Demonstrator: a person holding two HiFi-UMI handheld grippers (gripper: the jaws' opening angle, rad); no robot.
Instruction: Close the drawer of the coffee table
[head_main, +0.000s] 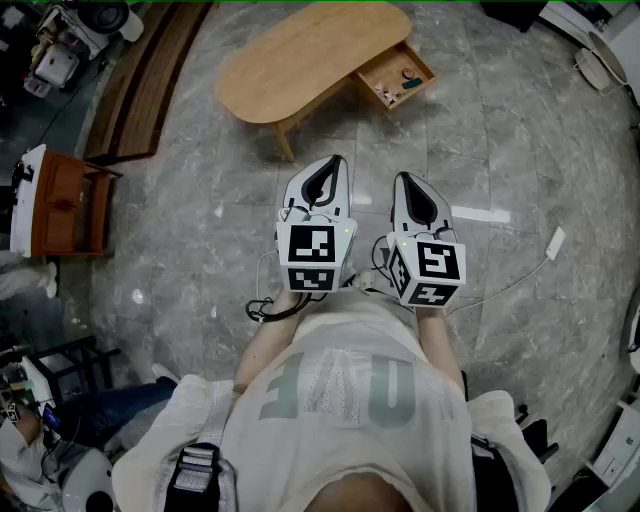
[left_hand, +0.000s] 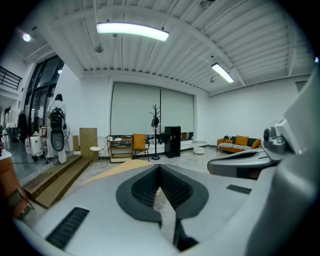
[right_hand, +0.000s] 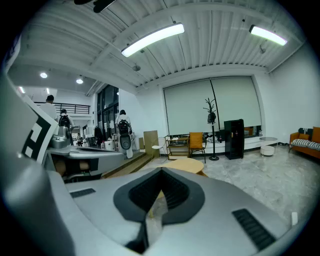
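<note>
Two white plastic grippers, the left gripper (head_main: 337, 162) and the right gripper (head_main: 404, 180), are pointing forward side by side, each with its jaws pressed together on nothing. One light wooden coffee table (head_main: 300, 55) with a smooth oval tabletop is standing ahead on the shiny grey stone floor (head_main: 200, 210). Its one boxy drawer (head_main: 385, 70) is sticking out open, holding a few small things (head_main: 408, 80).

Ahead of you stands a long, rounded, light-wood bench (head_main: 300, 55) on slim legs, set at a slant. Its shallow drawer (head_main: 395, 78) is pulled open, sticking out beneath the right end.
</note>
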